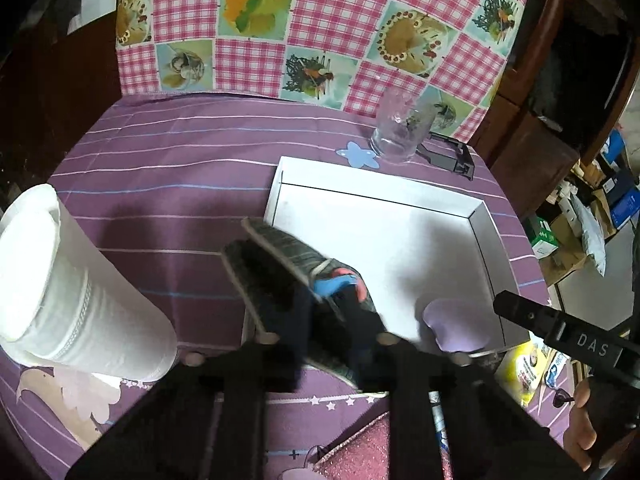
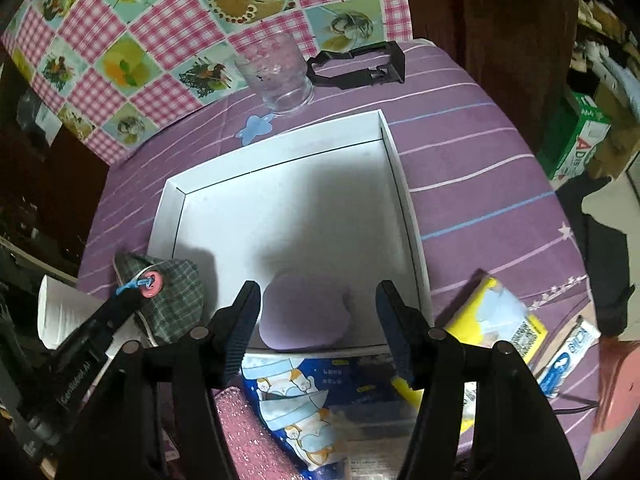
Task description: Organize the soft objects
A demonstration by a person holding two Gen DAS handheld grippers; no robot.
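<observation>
My left gripper [image 1: 326,340] is shut on a green plaid fabric pouch [image 1: 288,248] with a pink button and blue loop, held just above the cloth at the left edge of the white tray [image 1: 380,196]. The pouch also shows in the right wrist view [image 2: 176,292], with the left gripper [image 2: 136,292] on it. A soft purple pad [image 2: 304,312] lies in the tray's near corner; it also shows in the left wrist view [image 1: 456,324]. My right gripper [image 2: 318,320] is open and empty, its jaws either side of the purple pad, above it.
A clear glass [image 2: 280,76] and a black plastic frame [image 2: 360,64] stand behind the tray [image 2: 404,184]. A white paper roll [image 1: 68,288] lies at the left. A yellow tissue pack [image 2: 500,316], a blue cartoon pouch [image 2: 296,396] and a pink glitter pouch [image 2: 248,436] lie near the front edge.
</observation>
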